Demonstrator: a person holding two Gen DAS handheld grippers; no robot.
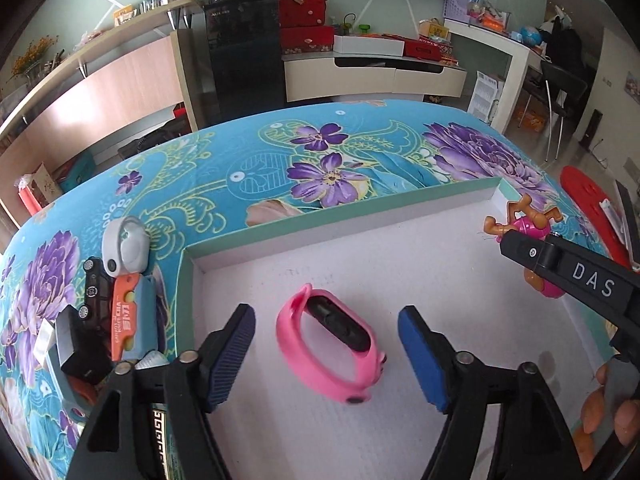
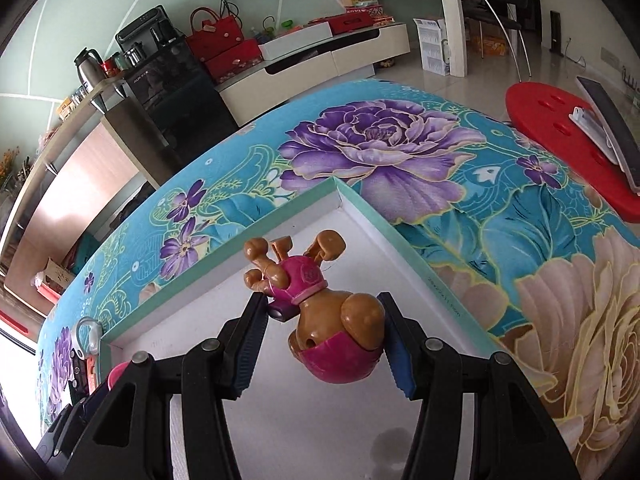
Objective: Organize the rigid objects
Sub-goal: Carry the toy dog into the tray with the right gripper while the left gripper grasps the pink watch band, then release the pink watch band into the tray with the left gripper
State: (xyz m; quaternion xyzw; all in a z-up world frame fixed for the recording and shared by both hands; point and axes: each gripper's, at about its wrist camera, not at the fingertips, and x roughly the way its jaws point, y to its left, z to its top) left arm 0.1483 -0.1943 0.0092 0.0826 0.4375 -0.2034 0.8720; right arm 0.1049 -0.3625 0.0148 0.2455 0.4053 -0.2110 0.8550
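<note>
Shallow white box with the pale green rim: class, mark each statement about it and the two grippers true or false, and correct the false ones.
1. The pink silicone wristband sits between the left gripper's open jaws, touched by neither pad. True.
2. The right gripper is empty. False: its jaws are shut on the brown plastic toy dog in a magenta outfit.
3. The toy dog hangs over the shallow white box with the pale green rim. True.
4. The black toy car lies inside the box. False: it lies outside, on the floral tablecloth.
5. The wristband is blue. False: pink.
</note>
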